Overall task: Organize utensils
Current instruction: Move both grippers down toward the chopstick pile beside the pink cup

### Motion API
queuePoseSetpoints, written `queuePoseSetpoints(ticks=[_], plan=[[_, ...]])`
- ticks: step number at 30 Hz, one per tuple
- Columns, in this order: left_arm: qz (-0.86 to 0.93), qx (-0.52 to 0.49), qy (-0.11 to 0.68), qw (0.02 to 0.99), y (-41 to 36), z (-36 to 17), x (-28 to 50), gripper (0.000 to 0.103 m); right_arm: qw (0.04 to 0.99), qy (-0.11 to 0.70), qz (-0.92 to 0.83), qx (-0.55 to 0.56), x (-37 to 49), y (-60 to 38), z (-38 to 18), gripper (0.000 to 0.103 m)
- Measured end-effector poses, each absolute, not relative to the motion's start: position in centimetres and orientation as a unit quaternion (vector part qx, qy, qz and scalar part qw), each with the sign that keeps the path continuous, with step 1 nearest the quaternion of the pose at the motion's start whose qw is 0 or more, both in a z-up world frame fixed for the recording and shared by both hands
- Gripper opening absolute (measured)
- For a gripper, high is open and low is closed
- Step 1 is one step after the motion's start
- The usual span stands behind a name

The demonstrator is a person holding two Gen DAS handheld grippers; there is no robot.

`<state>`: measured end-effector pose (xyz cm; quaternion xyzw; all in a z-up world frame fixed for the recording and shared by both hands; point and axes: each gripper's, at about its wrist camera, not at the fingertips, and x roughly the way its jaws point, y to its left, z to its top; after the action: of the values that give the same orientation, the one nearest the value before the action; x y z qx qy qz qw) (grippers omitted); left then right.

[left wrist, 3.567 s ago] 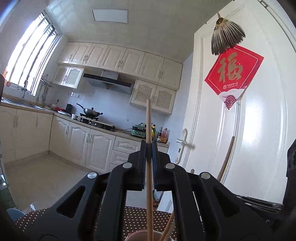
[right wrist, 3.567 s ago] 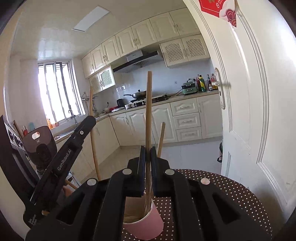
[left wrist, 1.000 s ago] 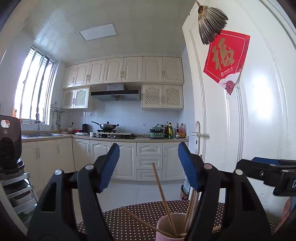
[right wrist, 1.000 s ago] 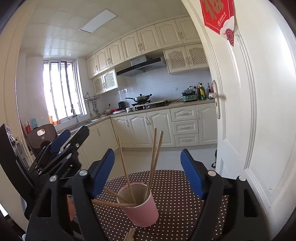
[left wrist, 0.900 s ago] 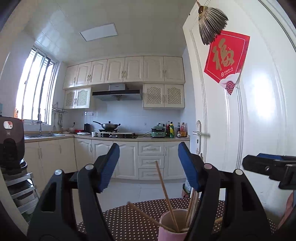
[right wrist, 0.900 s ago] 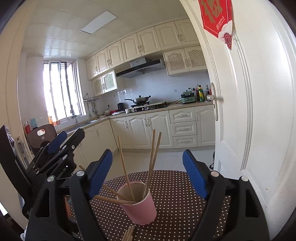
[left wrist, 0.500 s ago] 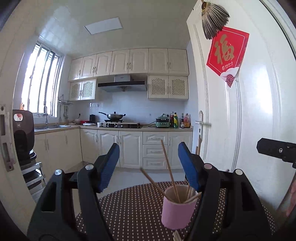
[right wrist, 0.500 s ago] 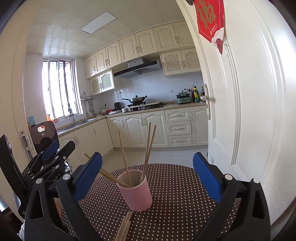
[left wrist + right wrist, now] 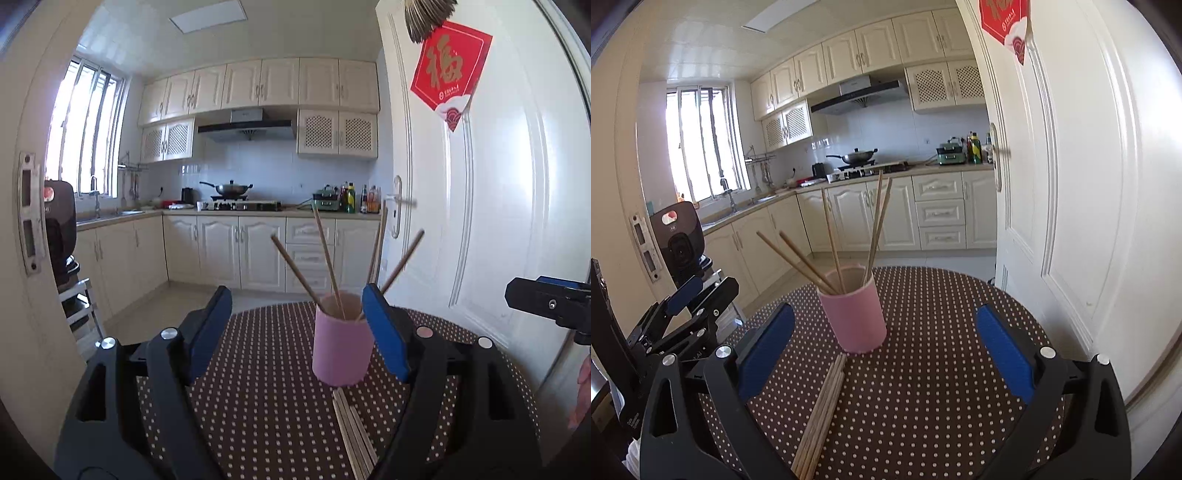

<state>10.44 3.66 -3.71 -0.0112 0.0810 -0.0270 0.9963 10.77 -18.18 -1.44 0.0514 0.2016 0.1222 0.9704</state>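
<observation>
A pink cup [image 9: 341, 347] [image 9: 853, 314] stands on the round brown polka-dot table [image 9: 258, 373] [image 9: 942, 332], with several wooden chopsticks [image 9: 327, 258] [image 9: 875, 225] leaning in it. A bundle of loose chopsticks [image 9: 352, 432] [image 9: 823, 402] lies flat on the cloth in front of the cup. My left gripper [image 9: 295, 295] hovers short of the cup, its jaws opening, nothing between its pads. My right gripper [image 9: 884, 314] is wide open and empty, over the loose bundle. Each gripper also shows at the edge of the other's view: the right gripper [image 9: 546, 302] and the left gripper [image 9: 690, 314].
A white door [image 9: 1071, 184] stands close behind the table's right edge. At the left, beside the door frame, a black device [image 9: 679, 240] sits on a metal rack. Kitchen cabinets [image 9: 240, 251] and tiled floor lie beyond the table's far rim.
Both grippers let go of the chopsticks they held and drew back and down from the cup, so the loose bundle on the cloth has come into view. Both jaws spread wider, the right one most.
</observation>
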Motion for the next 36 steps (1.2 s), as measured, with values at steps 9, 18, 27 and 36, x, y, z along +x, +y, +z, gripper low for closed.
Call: queuePoseSetpoints(ticks=[9,18,27,36], plan=[[-0.024,-0.013,0.149,0.988,3.4,-6.5,10.5,0.074,0.956,0.264,0.112,0.062,10.7,-18.1,-4.6,0.095],[-0.022,-0.023,0.215,0.976,3.8,-9.4,11.1,0.075,0.936,0.327,0.112,0.074,11.4,-17.6,-8.0,0.095],[-0.036,-0.043,0.263,0.963,4.8,-10.8,11.6,0.076,0.919,0.367,0.125,0.069,12.0,-15.9,-10.3,0.095],[-0.043,-0.038,0.313,0.948,5.4,-12.0,12.6,0.076,0.915,0.384,0.116,0.045,12.6,-13.9,-11.2,0.095]])
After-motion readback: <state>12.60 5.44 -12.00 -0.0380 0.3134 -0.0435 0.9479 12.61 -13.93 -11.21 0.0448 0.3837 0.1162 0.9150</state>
